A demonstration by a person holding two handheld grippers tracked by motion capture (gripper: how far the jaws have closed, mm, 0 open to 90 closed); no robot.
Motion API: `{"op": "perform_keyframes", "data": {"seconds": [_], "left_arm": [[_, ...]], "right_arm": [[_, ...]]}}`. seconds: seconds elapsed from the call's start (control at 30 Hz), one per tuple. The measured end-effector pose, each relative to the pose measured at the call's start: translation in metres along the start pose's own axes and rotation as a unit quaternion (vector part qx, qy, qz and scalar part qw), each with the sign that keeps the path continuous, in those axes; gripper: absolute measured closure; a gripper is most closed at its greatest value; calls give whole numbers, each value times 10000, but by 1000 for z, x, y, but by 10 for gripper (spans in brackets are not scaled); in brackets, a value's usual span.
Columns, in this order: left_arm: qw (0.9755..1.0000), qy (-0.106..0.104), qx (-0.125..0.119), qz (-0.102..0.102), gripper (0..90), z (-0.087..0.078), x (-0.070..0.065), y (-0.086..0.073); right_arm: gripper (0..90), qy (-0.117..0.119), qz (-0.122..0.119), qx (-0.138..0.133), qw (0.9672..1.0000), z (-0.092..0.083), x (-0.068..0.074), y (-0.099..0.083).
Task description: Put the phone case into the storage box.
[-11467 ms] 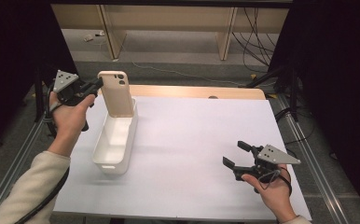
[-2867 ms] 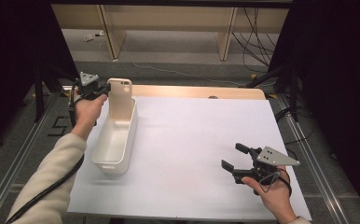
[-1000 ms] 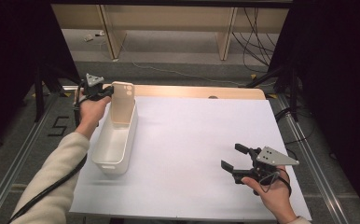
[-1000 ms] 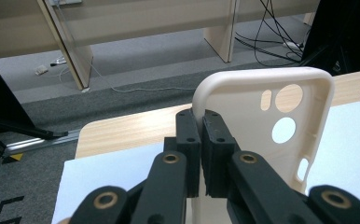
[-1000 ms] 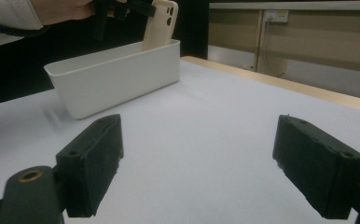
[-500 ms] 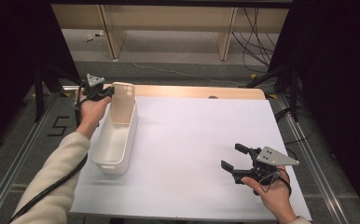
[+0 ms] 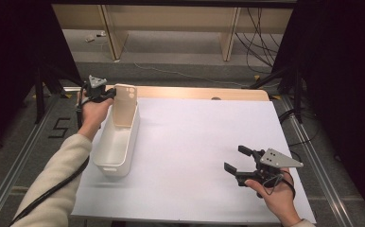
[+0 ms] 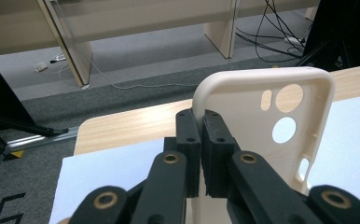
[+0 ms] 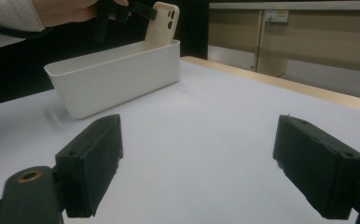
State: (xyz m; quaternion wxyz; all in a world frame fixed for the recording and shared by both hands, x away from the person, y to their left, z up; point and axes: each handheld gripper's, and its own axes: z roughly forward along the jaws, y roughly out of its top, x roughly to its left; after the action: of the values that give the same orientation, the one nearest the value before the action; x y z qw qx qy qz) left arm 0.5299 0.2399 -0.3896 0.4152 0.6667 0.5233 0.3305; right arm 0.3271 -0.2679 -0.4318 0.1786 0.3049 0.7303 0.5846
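Closest to the person, the right gripper [image 7: 239, 165] just sits low over the white sheet [image 7: 199, 142] covering the table, jaws wide apart with nothing between them. My guess is it's parked there to stay out of the way while the other hand does the work.

Further out on the left is the white bin [image 7: 117, 142], a long narrow tub sitting on the sheet with its open top facing up. It's lined up lengthwise away from the person, so dropping something in from the far end looks easy.

At the far end of that bin, the left gripper [image 8: 201, 128] has its jaws pinched tight on the rim of a cream phone case [image 8: 266, 126]. The case stands upright with its lower part inside the bin and the camera cutouts up top. Gripping the thin edge probably makes sense since the flat back gives nothing to pinch.
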Motion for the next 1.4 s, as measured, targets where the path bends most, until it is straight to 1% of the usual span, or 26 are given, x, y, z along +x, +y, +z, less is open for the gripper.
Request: {"op": "perform_keyframes", "data": {"seconds": [0.03,0.1,0.3,0.57,0.63,0.7,0.73,0.93,1.0,1.03,1.2,1.23,1.37,1.4], "left_arm": [[10000,3,1,1,864,0,0,0],[10000,4,5,-14,864,0,0,0],[10000,14,18,3,864,1,0,-1],[10000,22,39,19,864,3,0,-1],[10000,20,41,20,864,3,0,-1],[10000,27,41,5,864,4,0,-1],[10000,21,48,11,864,4,0,-1],[10000,18,68,1,863,5,0,-2],[10000,24,73,1,863,5,0,-2],[10000,25,74,2,863,5,0,-2],[9999,41,121,20,863,7,0,-3],[9999,38,128,24,863,7,0,-4],[9999,45,144,24,862,9,0,-4],[9999,42,146,25,862,9,0,-4]], "right_arm": [[170,-4,-19,4,10000,0,0,0],[171,22,31,-13,10000,0,1,0],[170,2,4,-12,10000,1,0,-1],[170,15,29,0,10000,0,1,0],[171,7,-13,-31,10000,1,0,-1],[171,20,22,22,10000,0,0,0],[171,12,28,4,10000,0,1,0],[170,-19,-7,-6,10000,1,0,0],[170,-14,-14,33,10000,0,0,0],[171,21,-6,28,10000,0,0,0],[171,-14,-10,-3,10000,1,0,-1],[170,-7,-13,38,10000,0,0,0],[170,-6,-24,29,10000,0,0,0],[171,51,23,-59,10000,2,0,-1]]}}
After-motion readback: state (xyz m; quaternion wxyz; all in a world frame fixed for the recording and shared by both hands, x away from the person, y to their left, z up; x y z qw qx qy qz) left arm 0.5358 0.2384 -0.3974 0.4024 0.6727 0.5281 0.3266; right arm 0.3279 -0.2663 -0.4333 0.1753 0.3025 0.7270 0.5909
